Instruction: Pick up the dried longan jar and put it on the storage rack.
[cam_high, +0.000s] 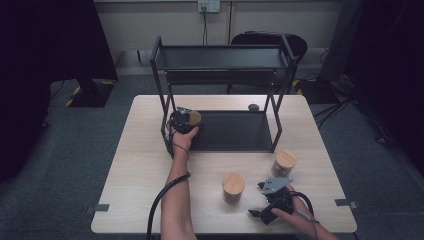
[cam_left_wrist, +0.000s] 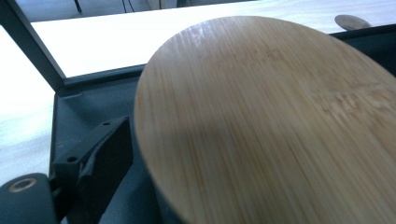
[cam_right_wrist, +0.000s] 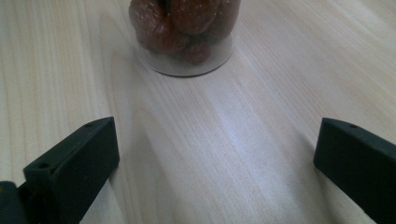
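A jar with a round bamboo lid (cam_left_wrist: 271, 121) stands on the lower shelf (cam_high: 235, 132) of a black two-level rack, at its left end (cam_high: 194, 118). My left gripper (cam_high: 181, 120) reaches around it from the near left. One black finger (cam_left_wrist: 100, 154) stands just off the lid's edge, and the lid hides the other; the jaws look open. My right gripper (cam_high: 261, 209) rests low over the table's front right with its jaws spread wide (cam_right_wrist: 215, 154) and nothing between them. Just ahead of it stands a clear jar of reddish-brown pieces (cam_right_wrist: 184, 32), bamboo-lidded (cam_high: 233, 186).
A third bamboo-lidded jar (cam_high: 284, 162) stands on the light wooden table (cam_high: 145, 165) near the rack's front right leg. A small dark flat object (cam_high: 253, 106) lies behind the rack. The rack's top shelf (cam_high: 220, 57) overhangs the lower one. A chair stands beyond.
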